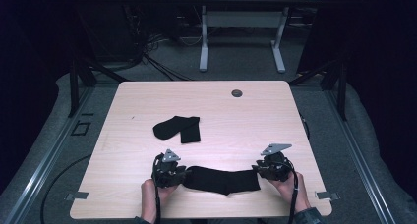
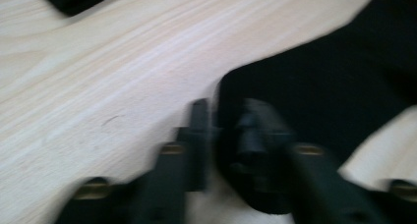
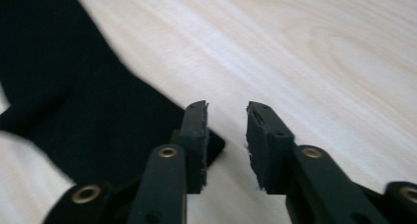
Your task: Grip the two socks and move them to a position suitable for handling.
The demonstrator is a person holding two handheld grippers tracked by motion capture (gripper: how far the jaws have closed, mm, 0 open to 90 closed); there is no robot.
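A person sits at a pale wooden table (image 1: 206, 94), forearms coming in from the near edge, a black two-jaw gripper in each hand. The landmark here is a black sock (image 1: 223, 180) lying flat and stretched sideways close to that near edge.

At the sock's left end sits the left gripper (image 1: 181, 174). In its own view, which is blurred, the jaws stand a little apart with the sock's rounded end (image 2: 314, 86) between and around them. Whether the pads press the fabric I cannot tell.

Beyond the sock, toward the table's middle, lies a second black sock (image 1: 178, 128), folded over on itself and well apart from the flat one. Farther still, near the far edge, is a small round grommet (image 1: 237, 93).

At the sock's right end sits the right gripper (image 1: 259, 168). Its own view shows the jaws spread with bare table in the gap; the sock's corner (image 3: 98, 116) lies under the left jaw, not pinched.

The work looks like folding the flat sock. The risk I judge likeliest: with the right end loose, a lift from the left alone would drag the sock along the table and bunch it. A jaw closing on only one layer would also let the fold come out crooked.
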